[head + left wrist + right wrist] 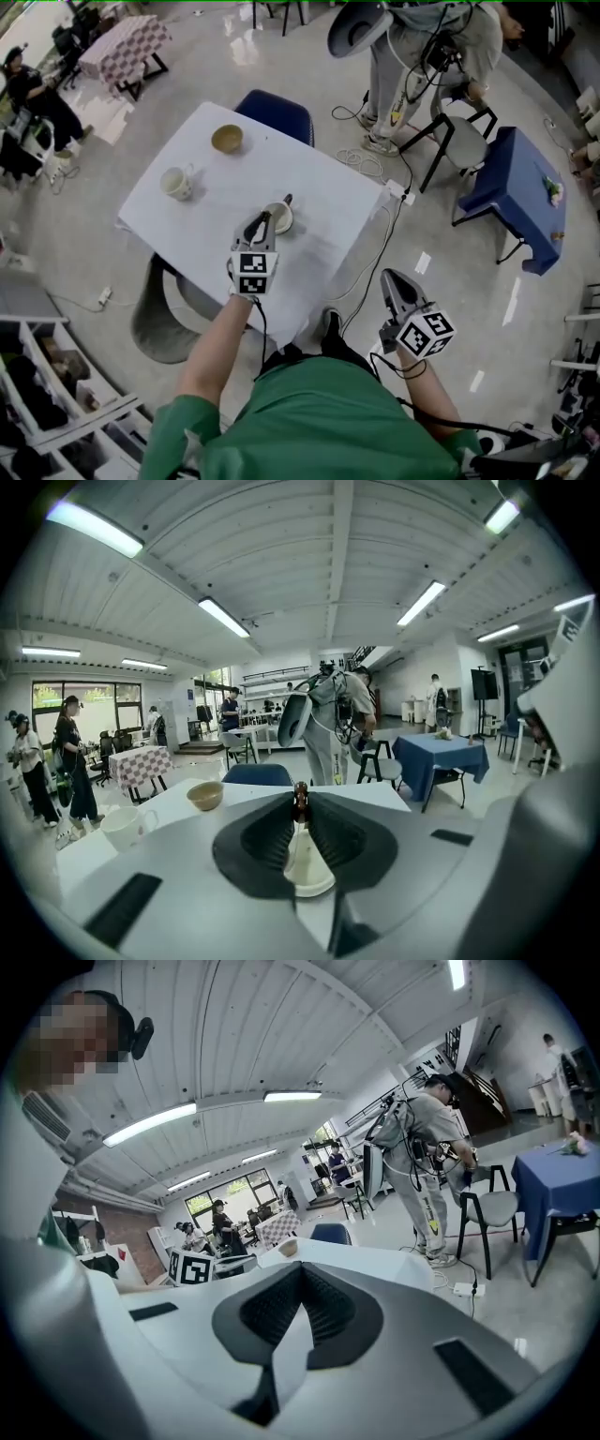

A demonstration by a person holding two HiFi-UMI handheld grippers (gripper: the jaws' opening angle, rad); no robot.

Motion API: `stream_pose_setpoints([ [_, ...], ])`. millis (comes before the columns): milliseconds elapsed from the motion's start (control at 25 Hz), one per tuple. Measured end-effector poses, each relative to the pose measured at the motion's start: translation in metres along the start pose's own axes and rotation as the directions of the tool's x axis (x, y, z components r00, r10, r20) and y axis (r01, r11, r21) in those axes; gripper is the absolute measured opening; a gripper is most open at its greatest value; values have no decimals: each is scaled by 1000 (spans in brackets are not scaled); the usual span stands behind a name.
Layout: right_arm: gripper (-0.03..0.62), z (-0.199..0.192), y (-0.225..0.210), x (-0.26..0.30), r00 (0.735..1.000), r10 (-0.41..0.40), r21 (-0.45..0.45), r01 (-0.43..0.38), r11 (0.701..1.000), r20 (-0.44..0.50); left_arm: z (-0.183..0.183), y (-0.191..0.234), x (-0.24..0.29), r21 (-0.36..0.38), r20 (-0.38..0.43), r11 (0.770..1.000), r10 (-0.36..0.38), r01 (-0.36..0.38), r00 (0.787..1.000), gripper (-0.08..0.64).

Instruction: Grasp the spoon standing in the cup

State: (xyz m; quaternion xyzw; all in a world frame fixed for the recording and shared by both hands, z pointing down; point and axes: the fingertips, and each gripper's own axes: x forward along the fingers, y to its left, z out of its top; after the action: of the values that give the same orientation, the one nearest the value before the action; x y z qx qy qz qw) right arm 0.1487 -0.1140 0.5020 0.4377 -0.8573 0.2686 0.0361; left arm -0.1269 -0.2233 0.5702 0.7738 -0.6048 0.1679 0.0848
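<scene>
A: What are the left gripper (262, 223) fingers (267, 838) doing?
B: They're closing nearly shut, pinching the spoon (300, 803) by its brown-tipped handle. Its lower end is reaching down to the cup (278, 217), which is sitting on the bench (323, 248).
A: And the right gripper (389, 278)?
B: It's hanging off the bench edge, fingers (323, 1312) pressing together on nothing.
A: Counts?
B: I'm counting one spoon, one cup, one mug (176, 182), one bowl (226, 139) and two grippers.
</scene>
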Motion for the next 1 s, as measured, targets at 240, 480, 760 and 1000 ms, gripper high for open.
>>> stream_pose_setpoints([
  [240,14,-6,7,7,999,29,5,-29,1000,-15,25,16,-21,-99,68,995,26,-19,997,58],
  [480,14,-8,14,12,998,55,7,-55,998,-29,48,28,-51,-210,139,978,35,-6,990,58],
  [760,14,0,20,24,996,83,-8,-84,996,-24,64,36,-83,-293,200,956,47,14,979,57],
  [1000,14,4,26,35,995,101,-13,-101,995,-27,77,48,-113,-396,254,917,65,43,965,58],
])
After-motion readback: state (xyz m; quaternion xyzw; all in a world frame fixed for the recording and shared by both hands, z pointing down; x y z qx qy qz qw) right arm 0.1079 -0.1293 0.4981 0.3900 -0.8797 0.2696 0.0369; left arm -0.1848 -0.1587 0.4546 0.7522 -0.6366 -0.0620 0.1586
